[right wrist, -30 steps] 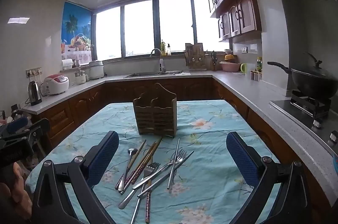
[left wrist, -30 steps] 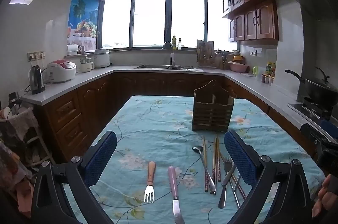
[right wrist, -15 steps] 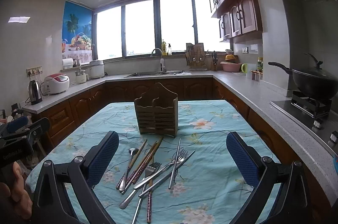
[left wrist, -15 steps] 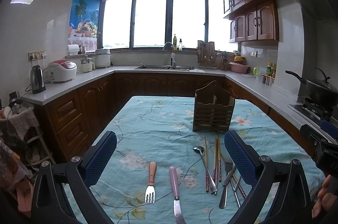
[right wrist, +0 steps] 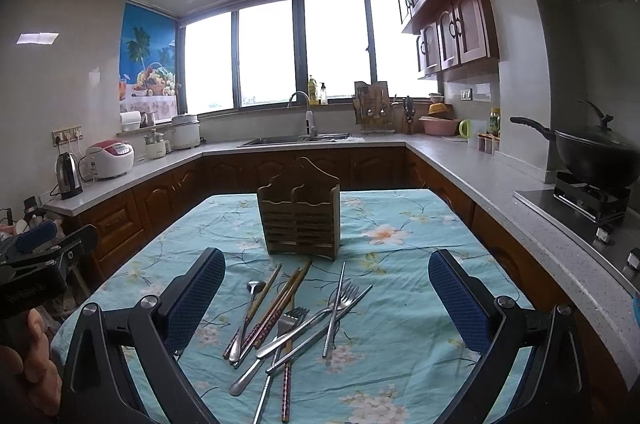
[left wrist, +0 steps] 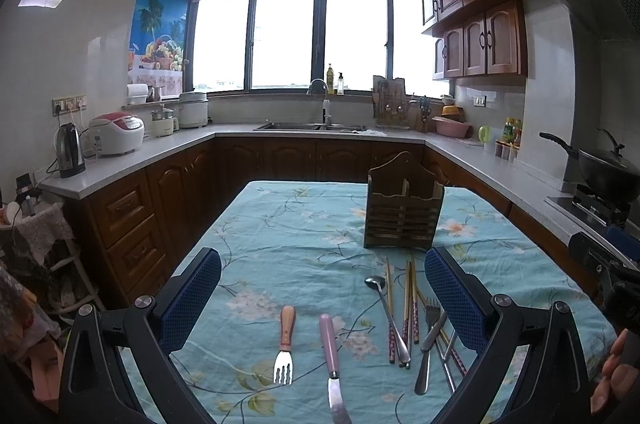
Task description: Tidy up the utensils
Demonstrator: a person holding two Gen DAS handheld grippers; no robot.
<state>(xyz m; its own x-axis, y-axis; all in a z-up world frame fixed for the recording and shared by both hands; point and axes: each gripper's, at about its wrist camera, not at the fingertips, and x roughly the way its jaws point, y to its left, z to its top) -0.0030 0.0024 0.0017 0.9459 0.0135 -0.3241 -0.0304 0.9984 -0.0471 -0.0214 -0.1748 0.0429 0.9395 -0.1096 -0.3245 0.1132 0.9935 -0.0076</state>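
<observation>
Left wrist view shows the left gripper (left wrist: 322, 298) spread wide with nothing between its blue pads, hovering over a floral tablecloth (left wrist: 296, 232). At about 6 o'clock in that picture lie a wooden-handled fork (left wrist: 285, 344) and a pink-handled knife (left wrist: 330, 352), side by side but apart. Toward 4 o'clock a loose pile of utensils (left wrist: 408, 320) holds a spoon, chopsticks and metal cutlery, some crossing one another. The wooden utensil holder (left wrist: 403, 214) stands upright toward 1 o'clock, beyond the pile. From the right wrist view the right gripper (right wrist: 326, 298) is likewise fully open and empty, with the same pile (right wrist: 288, 316) lying between its fingers at 6 o'clock and the holder (right wrist: 299, 214) just past it near the centre. No utensil can be seen poking out of the holder's compartments in either view, so the sorting looks not yet begun: every piece seems to remain on the cloth. What is left, by my reading, is to pick each item up and stand it in the holder, probably grouping like with like.
</observation>
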